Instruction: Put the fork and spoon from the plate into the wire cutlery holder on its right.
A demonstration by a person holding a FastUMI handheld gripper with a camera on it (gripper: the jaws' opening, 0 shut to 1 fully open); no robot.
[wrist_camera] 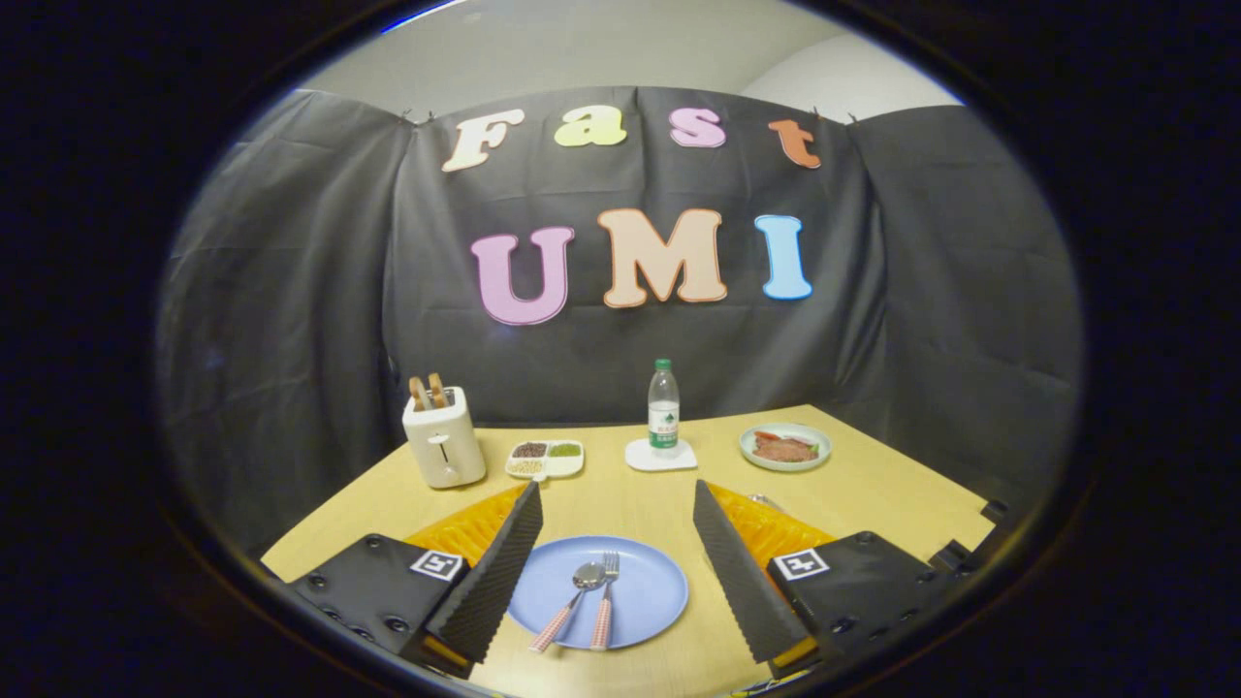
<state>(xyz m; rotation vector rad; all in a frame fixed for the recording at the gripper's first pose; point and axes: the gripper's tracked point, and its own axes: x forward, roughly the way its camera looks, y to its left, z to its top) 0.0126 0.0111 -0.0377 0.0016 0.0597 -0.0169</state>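
Observation:
A blue plate (652, 593) lies on an orange mat (463, 531) on the wooden table, low between my two fingers. On it lie a spoon (587, 577) and a fork (607, 582) side by side, both with pink checked handles pointing back toward me, the spoon to the left. My gripper (616, 490) is open wide, held above the plate, and touches nothing. To the right, past the right finger's body, a dark wire frame (955, 557) peeks out at the table's edge, mostly hidden.
Along the table's far side stand a white toaster (444, 441) with bread slices, a small divided dish (545, 459), a water bottle (663, 407) on a white coaster, and a plate of food (785, 446). Black cloth walls close in the table.

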